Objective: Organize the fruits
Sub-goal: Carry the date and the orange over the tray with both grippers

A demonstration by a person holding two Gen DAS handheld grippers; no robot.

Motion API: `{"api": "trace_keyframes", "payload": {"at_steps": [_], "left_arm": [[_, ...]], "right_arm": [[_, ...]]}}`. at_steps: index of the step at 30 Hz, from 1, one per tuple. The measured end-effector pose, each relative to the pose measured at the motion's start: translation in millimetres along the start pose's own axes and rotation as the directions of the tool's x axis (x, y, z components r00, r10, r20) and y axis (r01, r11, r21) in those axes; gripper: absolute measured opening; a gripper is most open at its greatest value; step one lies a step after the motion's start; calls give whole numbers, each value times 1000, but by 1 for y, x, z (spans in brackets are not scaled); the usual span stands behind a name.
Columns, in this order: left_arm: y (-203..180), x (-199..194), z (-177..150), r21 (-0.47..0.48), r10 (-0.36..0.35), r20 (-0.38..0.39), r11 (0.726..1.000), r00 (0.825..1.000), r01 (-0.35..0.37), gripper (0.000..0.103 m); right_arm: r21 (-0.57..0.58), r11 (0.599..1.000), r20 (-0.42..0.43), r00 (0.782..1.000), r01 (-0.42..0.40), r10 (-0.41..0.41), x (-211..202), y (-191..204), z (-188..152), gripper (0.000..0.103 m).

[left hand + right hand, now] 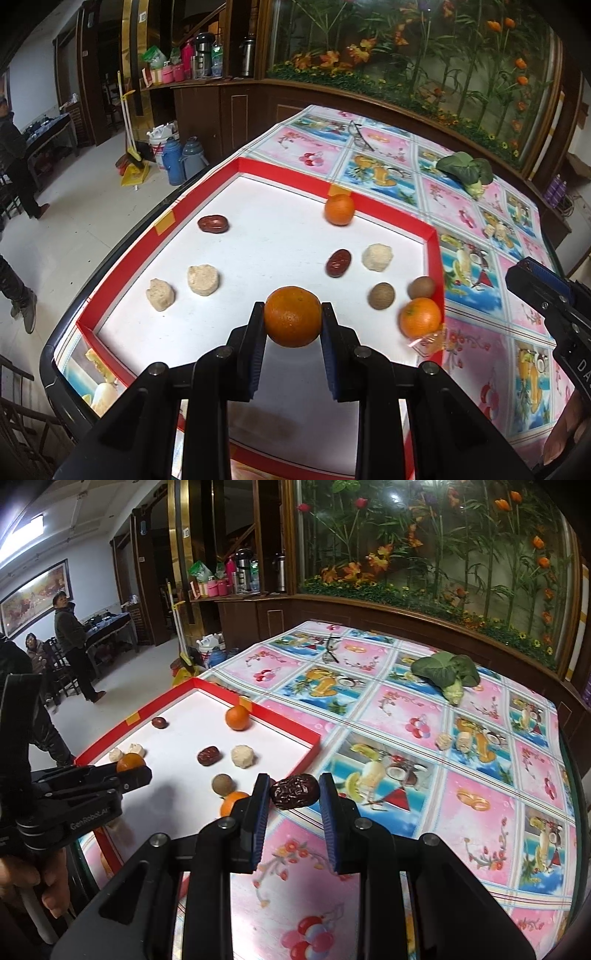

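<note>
A red rim (pixel 373 199) and white floor are shown by the tray; the worktop (pixel 461 812) is covered in pink-and-blue fruit-printed squares; the oranges (pixel 292 316) are bright orange.

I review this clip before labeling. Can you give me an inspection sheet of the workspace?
Surface: table under a fruit-print cloth.
Job's things: red-rimmed tray holding oranges, dates, pale cakes, brown round fruits; two pale cakes on the cloth outside it.
Clutter: eyeglasses, leafy vegetable.
Grippers: left tongs shut on orange over the tray; right tongs shut on date over the cloth.
Cables: nothing seen.
Surroundings: flower display case, people, flasks on floor.
</note>
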State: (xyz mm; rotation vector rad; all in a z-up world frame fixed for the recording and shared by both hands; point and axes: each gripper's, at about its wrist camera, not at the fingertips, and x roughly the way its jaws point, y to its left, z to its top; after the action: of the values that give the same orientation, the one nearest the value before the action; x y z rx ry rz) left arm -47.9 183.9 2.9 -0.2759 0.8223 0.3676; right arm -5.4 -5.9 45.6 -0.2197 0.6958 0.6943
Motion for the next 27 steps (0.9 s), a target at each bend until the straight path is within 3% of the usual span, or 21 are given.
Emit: {"api": "trace_keyframes", "payload": {"at_steps": [10, 27], "left_arm": [[22, 11, 7, -34, 46, -15, 998, 999, -47, 27], [48, 28, 14, -74, 82, -44, 994, 996, -85, 27]], "right_arm": [[-55, 996, -19, 998, -68, 67, 29, 31, 14, 29], [-80, 987, -97, 986, -140, 133, 90, 49, 37, 29]]}}
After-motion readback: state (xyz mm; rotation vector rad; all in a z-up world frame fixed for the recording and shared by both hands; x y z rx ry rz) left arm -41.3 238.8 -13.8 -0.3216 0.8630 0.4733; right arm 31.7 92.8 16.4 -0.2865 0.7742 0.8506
